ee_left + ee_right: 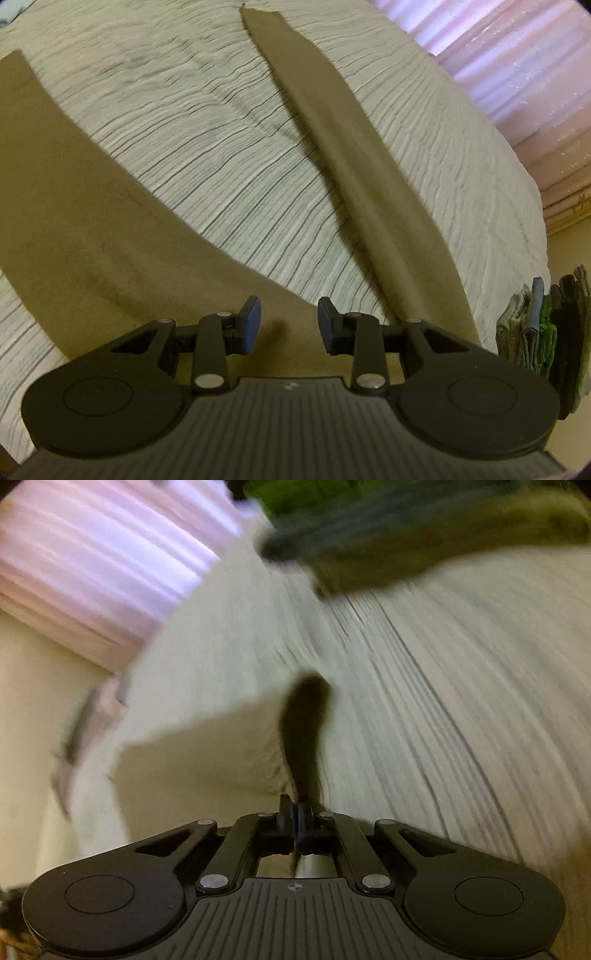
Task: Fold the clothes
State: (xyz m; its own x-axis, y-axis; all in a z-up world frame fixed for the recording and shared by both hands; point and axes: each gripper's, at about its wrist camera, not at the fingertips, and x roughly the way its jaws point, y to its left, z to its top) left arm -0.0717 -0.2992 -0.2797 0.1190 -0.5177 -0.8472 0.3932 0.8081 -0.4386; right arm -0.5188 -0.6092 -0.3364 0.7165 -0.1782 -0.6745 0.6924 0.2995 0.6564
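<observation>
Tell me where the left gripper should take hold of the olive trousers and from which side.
Probably the waist end, directly under the open left gripper. The olive trousers lie flat on the ribbed bedspread, legs splayed away, so come down from above and pinch the near edge; lying flat, they offer no raised fold.

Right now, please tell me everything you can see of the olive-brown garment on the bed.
The olive-brown garment looks like trousers of soft, matte cloth. Two long legs lie spread in a V on the striped white bedcover; one ends in a hem far up the bed. The open left hand-held gripper hovers over where the legs join. The blurred right view shows no certain contact with the garment.
</observation>
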